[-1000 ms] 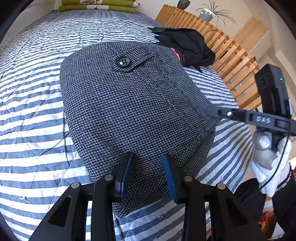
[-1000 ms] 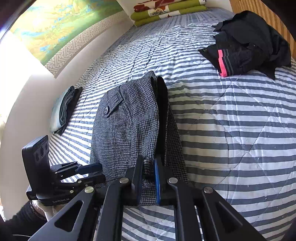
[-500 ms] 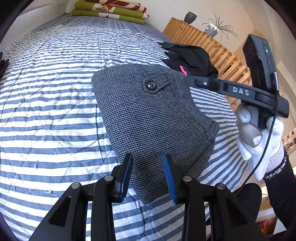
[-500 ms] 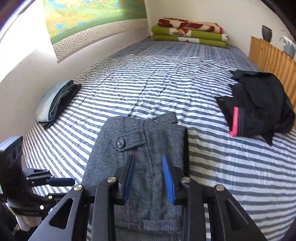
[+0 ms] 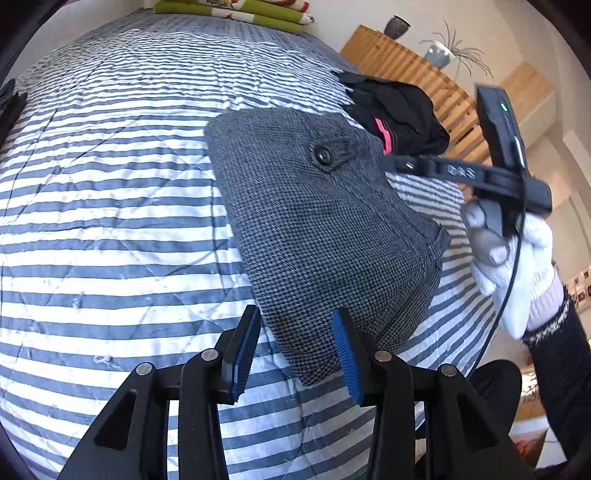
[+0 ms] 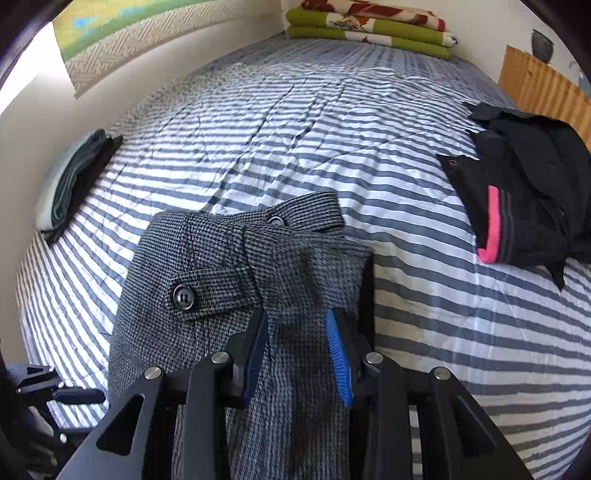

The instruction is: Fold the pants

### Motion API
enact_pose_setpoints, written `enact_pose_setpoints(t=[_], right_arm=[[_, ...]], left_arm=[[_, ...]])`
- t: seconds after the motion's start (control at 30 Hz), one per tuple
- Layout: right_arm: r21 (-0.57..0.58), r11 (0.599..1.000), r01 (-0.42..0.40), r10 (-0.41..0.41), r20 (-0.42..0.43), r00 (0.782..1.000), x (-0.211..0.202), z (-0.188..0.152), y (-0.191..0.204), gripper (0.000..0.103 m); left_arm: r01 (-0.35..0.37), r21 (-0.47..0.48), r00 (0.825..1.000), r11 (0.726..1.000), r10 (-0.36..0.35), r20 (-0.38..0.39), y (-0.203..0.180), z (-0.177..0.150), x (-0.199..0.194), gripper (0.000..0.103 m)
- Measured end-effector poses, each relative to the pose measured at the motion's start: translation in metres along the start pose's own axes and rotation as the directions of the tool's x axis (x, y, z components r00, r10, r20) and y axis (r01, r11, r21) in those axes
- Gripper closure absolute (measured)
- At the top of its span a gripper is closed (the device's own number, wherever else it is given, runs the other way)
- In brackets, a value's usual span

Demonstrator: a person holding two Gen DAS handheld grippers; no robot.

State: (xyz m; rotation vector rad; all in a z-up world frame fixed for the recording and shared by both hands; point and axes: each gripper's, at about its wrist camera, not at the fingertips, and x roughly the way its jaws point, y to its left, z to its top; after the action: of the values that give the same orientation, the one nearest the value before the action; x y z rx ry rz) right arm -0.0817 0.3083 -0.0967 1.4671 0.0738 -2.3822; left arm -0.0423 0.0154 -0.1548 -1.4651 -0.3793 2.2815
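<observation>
Grey houndstooth pants point(image 5: 325, 229), folded into a thick bundle, lying on the striped quilt point(image 5: 110, 206) of the bed, toward its near edge. On top of the pants, a pocket flap with one dark button point(image 6: 183, 297); at their far end, the waistband bunched and tilted, with a second button on it. Just beyond the pants, toward the slatted wooden headboard point(image 5: 413, 70), a crumpled black garment point(image 6: 535, 192) with a pink stripe, apart from the grey cloth in the right wrist view. Well away from the pants, by the wall, a small folded green and dark stack point(image 6: 70, 181); at the far end of the bed, folded green blankets point(image 6: 369, 26).

Left gripper point(image 5: 295, 350) over the near corner of the pants, jaws just widened and released, blue pads clear of the cloth on either side. Right gripper point(image 6: 297, 350) over the pants near the waistband, jaws likewise just opened, fabric seen between the pads but not pinched. Beside the pants in the left wrist view, a white-gloved hand point(image 5: 517, 258) wrapped around the right tool's handle.
</observation>
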Motion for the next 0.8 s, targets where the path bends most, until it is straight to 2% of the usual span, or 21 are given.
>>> enact_pose_setpoints(t=[0.03,0.1,0.17,0.27,0.37,0.43,0.6,0.73,0.8], right_arm=[[0.029,0.999,-0.014,0.014,0.014,1.0,-0.011,-0.005,-0.009,0.058],[0.092,0.995,-0.031,0.026,0.058,0.998,-0.032,-0.018,-0.028,0.047],[0.141,0.989,-0.051,0.04,0.085,0.996,-0.048,-0.032,-0.046,0.047],[0.176,0.982,-0.074,0.062,0.069,0.996,-0.056,-0.042,-0.063,0.046],[0.155,0.985,-0.079,0.074,0.036,0.997,-0.051,-0.043,-0.064,0.038],[0.132,0.987,-0.096,0.096,0.005,0.995,-0.041,-0.042,-0.06,0.033],[0.135,0.982,-0.129,0.143,-0.099,0.985,-0.002,-0.042,-0.059,0.033],[0.176,0.971,-0.163,0.188,-0.136,0.973,0.023,-0.042,-0.069,0.032],[0.201,0.956,-0.212,0.24,-0.127,0.962,0.028,-0.04,-0.074,0.027]], left_arm=[[-0.006,-0.025,1.0,1.0,0.006,0.005,0.005,0.003,-0.003,0.053],[-0.009,-0.062,1.0,0.998,0.01,0.016,0.014,0.012,-0.007,0.046],[-0.028,-0.087,0.999,0.996,0.03,0.027,0.018,0.019,-0.007,0.041],[-0.005,-0.141,1.0,0.99,0.006,0.007,0.021,0.031,0.005,0.034],[-0.008,-0.169,1.0,0.986,0.003,-0.031,0.016,0.044,0.024,0.034],[-0.02,-0.197,0.999,0.98,0.01,-0.051,0.017,0.049,0.039,0.034],[-0.009,-0.268,0.998,0.963,-0.009,-0.066,0.029,0.054,0.064,0.034],[0.012,-0.289,0.997,0.957,-0.034,-0.07,0.033,0.06,0.078,0.034],[0.017,-0.273,0.997,0.962,-0.036,-0.064,0.029,0.064,0.082,0.036]])
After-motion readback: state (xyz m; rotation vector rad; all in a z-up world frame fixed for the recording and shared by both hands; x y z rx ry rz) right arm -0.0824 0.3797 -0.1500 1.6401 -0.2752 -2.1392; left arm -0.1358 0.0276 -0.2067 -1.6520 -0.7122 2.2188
